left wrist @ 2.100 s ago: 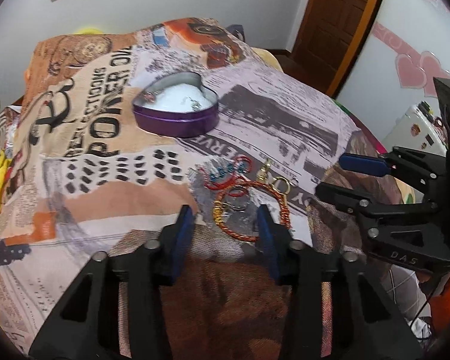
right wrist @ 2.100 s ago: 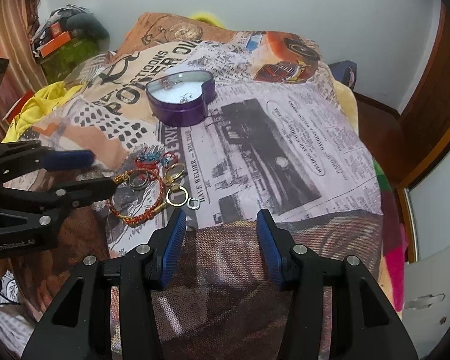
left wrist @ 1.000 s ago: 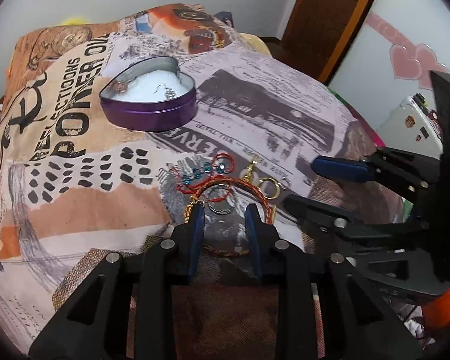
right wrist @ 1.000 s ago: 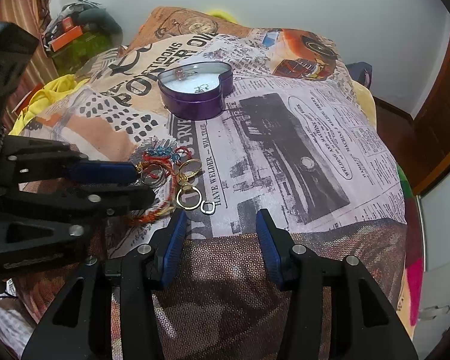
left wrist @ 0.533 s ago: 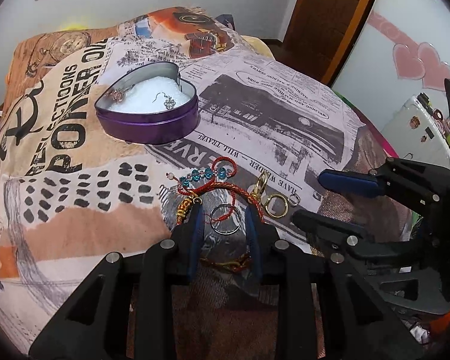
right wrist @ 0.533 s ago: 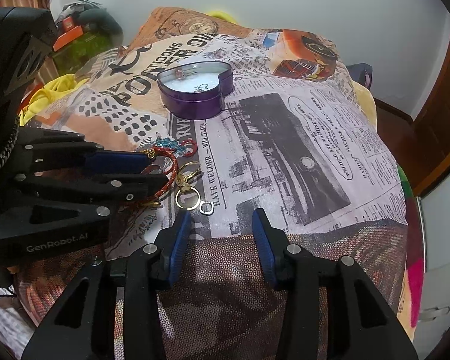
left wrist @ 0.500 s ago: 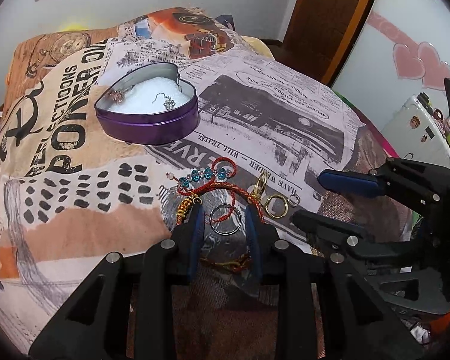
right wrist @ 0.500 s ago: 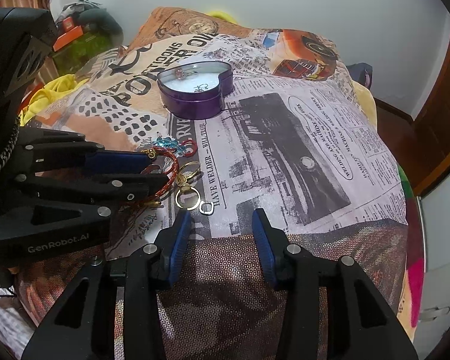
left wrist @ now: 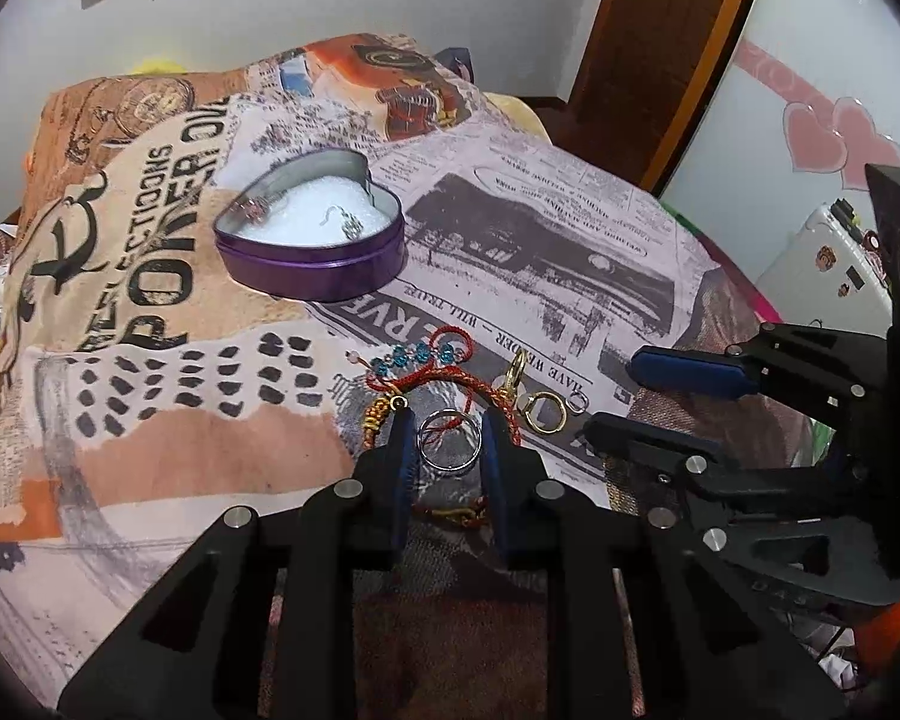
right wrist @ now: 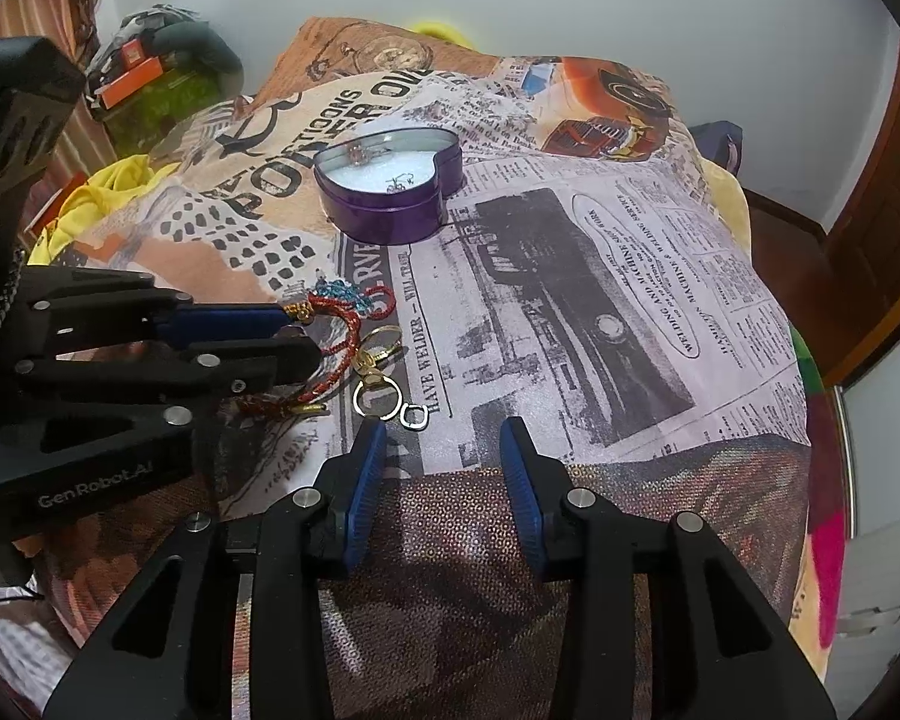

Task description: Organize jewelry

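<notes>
Since a second ago my left gripper [left wrist: 447,441] has been closing, now clenched on the ring [left wrist: 448,440]. Tin [left wrist: 312,264] lies far-left; right gripper [right wrist: 444,450] gapes empty, nearer the gold rings [right wrist: 375,396].

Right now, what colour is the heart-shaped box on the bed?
Purple outside, with white padding inside. The heart-shaped box shows best in the left wrist view.

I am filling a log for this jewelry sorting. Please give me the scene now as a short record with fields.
surface: printed newspaper-pattern blanket
container: purple heart-shaped tin, open, white lining, small earrings inside
loose pile: red braided cord bracelet, gold rings, small silver ring
left gripper: jaws narrow, silver ring between them, grip not clear
right gripper: open, nothing between, jaws just closing further
</notes>
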Motion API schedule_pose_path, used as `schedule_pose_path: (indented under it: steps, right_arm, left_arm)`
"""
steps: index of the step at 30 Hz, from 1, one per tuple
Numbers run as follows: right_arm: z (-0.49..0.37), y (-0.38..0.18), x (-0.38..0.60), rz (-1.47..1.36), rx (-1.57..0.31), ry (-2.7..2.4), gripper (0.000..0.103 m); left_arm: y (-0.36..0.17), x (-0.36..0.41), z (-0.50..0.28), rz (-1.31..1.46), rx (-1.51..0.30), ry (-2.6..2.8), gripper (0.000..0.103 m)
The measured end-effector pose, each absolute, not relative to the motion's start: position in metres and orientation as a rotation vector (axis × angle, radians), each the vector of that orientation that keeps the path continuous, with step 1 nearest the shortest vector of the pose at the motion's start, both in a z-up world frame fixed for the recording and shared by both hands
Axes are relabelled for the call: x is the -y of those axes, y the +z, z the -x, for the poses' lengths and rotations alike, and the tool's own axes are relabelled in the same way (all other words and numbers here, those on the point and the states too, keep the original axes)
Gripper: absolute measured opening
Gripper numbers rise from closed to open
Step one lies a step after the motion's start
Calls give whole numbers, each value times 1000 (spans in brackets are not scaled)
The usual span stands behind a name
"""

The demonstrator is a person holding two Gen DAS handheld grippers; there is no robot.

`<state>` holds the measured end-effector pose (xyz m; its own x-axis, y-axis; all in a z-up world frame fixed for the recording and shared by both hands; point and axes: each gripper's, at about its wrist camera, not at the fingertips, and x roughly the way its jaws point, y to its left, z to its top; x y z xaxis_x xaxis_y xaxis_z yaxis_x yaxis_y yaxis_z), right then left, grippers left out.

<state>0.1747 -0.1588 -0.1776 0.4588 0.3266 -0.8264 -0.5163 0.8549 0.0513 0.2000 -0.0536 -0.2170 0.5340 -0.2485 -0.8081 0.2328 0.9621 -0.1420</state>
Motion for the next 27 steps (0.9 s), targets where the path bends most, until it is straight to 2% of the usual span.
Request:
schedule_pose_path:
  steps: [16,19,23,27]
  right_arm:
    - [-180,-161,136,225,-917,549,35]
    - [-189,-166,130,225,-934,557,29]
    - [-197,-175,127,227,-960,557,28]
    - [-200,-181,125,224,-988,576,22]
  left_arm:
    - [-191,24,-191,43,-882,-203,21]
    - [-192,20,-192,52,-882,-195,21]
    - [-195,17,-195,60,-885,-191,21]
    - [-196,16,-196,64,-888,-190,21]
